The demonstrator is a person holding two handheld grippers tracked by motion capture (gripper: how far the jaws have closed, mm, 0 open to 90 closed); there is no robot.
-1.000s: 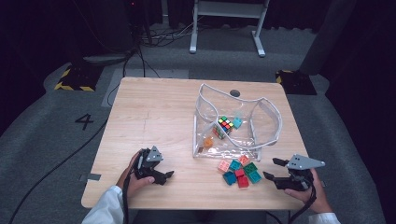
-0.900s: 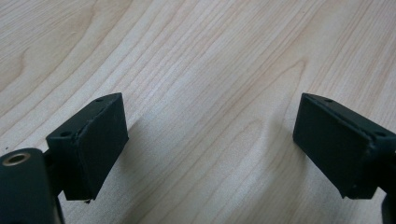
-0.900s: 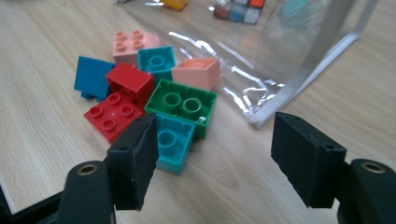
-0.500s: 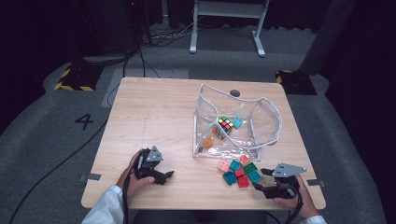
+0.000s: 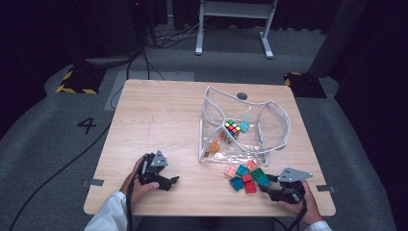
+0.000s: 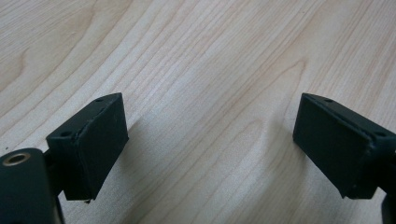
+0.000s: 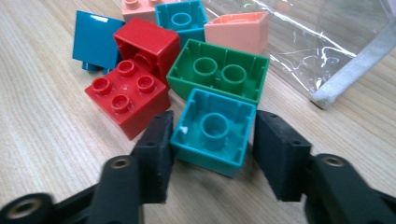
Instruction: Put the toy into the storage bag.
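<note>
The right gripper (image 7: 212, 135) has moved inward from the counter's right edge toward the pile of bricks (along the near edge), and its fingers (image 7: 156, 151) now sit either side of the upturned teal brick (image 7: 214, 131).

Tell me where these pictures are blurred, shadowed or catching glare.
High view: the table is evenly lit against a dark floor. Left gripper view: sharp wood grain, with soft shadows under the left claw. Right gripper view: the teal brick is sharp, the right claw blurs nearest the camera, and the clear bag glints.
</note>
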